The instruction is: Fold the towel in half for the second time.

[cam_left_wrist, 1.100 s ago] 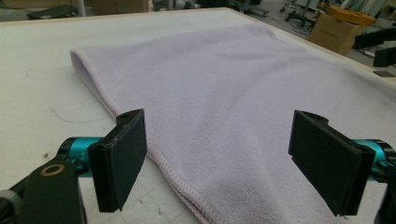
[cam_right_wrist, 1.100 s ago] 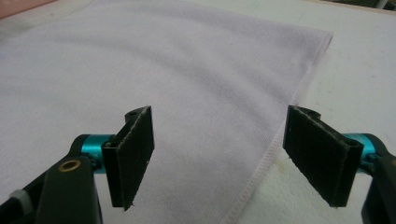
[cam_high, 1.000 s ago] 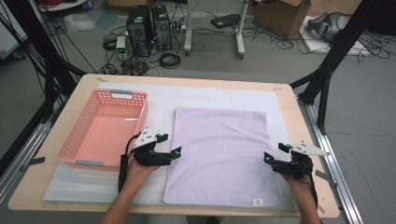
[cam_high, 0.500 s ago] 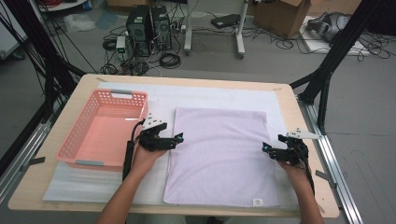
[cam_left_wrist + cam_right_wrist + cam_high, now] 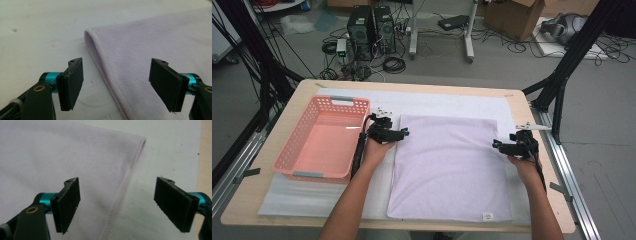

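A lilac towel (image 5: 449, 167) lies flat on the white mat (image 5: 437, 102), folded, with a small tag near its front right corner. My left gripper (image 5: 404, 133) hovers open at the towel's left hem, near the far left corner. In the left gripper view the hem (image 5: 105, 70) runs between the spread jaws. My right gripper (image 5: 496, 145) hovers open at the right hem, near the far right corner. In the right gripper view the stitched edge (image 5: 122, 192) passes between the jaws, and the corner (image 5: 143, 140) lies ahead.
A pink plastic basket (image 5: 324, 137) stands empty on the left of the table, close behind my left hand. The wooden table edge (image 5: 557, 175) runs just right of my right gripper. Cables, computer towers and boxes sit on the floor beyond.
Both grippers have moved away from me along the towel's side hems toward its far corners. Both stay open. The towel has not moved.
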Available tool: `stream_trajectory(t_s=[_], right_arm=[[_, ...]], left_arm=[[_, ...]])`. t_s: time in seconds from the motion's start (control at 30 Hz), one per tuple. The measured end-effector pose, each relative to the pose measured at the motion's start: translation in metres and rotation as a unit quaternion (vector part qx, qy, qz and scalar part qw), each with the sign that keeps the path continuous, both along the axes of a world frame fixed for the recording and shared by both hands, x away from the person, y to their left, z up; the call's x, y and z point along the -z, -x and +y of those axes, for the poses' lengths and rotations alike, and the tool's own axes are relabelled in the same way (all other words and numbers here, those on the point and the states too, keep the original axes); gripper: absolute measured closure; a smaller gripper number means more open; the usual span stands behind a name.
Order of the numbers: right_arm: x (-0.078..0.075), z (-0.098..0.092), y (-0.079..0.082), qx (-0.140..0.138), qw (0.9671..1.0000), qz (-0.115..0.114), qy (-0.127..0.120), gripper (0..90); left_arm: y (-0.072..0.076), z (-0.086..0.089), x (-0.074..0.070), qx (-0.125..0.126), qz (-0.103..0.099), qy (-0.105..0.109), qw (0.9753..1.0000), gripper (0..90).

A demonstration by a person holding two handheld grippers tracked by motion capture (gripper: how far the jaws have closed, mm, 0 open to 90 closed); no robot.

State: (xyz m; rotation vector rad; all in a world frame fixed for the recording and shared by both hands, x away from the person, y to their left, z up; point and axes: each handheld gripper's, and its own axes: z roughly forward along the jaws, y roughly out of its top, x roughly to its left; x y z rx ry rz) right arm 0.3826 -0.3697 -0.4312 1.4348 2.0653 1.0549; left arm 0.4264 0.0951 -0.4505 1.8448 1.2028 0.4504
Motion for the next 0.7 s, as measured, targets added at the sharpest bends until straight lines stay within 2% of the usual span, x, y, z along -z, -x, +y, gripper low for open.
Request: stream_trajectory(t_s=[0.03, 0.07, 0.13, 0.2, 0.27, 0.3, 0.33, 0.37, 0.47, 0.53, 0.57, 0.6, 0.63, 0.7], right_arm=[[0.001, 0.000, -0.003, 0.003, 1.0000, -0.001, -0.001, 29.6], [0.002, 0.000, -0.006, 0.008, 1.0000, 0.003, -0.005, 29.6], [0.005, 0.000, -0.013, 0.014, 0.9998, 0.014, 0.001, 30.3], [0.008, 0.002, -0.020, 0.019, 0.9995, 0.024, 0.009, 31.2], [0.009, 0.005, -0.026, 0.026, 0.9992, 0.030, 0.011, 32.5], [0.010, 0.007, -0.028, 0.027, 0.9990, 0.032, 0.014, 33.9], [0.011, 0.008, -0.030, 0.028, 0.9988, 0.036, 0.017, 36.0], [0.012, 0.009, -0.032, 0.028, 0.9985, 0.041, 0.022, 37.6], [0.013, 0.012, -0.034, 0.035, 0.9984, 0.035, 0.029, 45.7], [0.013, 0.012, -0.033, 0.039, 0.9983, 0.036, 0.022, 54.2], [0.013, 0.012, -0.033, 0.043, 0.9982, 0.037, 0.020, 61.5], [0.012, 0.012, -0.033, 0.038, 0.9984, 0.042, 0.007, 77.9], [0.012, 0.011, -0.033, 0.025, 0.9985, 0.048, -0.011, 83.4], [0.012, 0.013, -0.032, 0.031, 0.9983, 0.048, -0.008, 84.8]], left_arm=[[-0.002, 0.000, 0.001, -0.010, 0.006, -0.002, 0.9999, 30.8], [-0.003, 0.000, 0.001, -0.009, 0.008, 0.000, 0.9999, 32.8], [-0.006, -0.003, 0.000, 0.003, 0.014, -0.010, 0.9998, 34.6], [-0.010, -0.009, 0.000, 0.015, 0.017, -0.030, 0.9993, 38.3], [-0.012, -0.015, -0.001, 0.014, 0.016, -0.047, 0.9987, 38.3], [-0.012, -0.017, -0.001, 0.013, 0.009, -0.057, 0.9982, 39.6], [-0.012, -0.019, 0.000, 0.016, 0.004, -0.060, 0.9981, 43.6], [-0.012, -0.019, 0.000, 0.020, 0.003, -0.058, 0.9981, 46.9], [-0.011, -0.019, 0.000, 0.037, 0.002, -0.045, 0.9983, 61.9], [-0.010, -0.021, 0.000, 0.047, 0.005, -0.041, 0.9980, 73.2], [-0.009, -0.022, 0.000, 0.049, 0.006, -0.041, 0.9979, 80.5], [-0.009, -0.023, 0.000, 0.047, 0.007, -0.038, 0.9982, 81.5], [-0.010, -0.022, 0.000, 0.045, 0.011, -0.032, 0.9984, 82.9], [-0.011, -0.018, 0.000, 0.036, 0.024, -0.006, 0.9990, 84.1]])
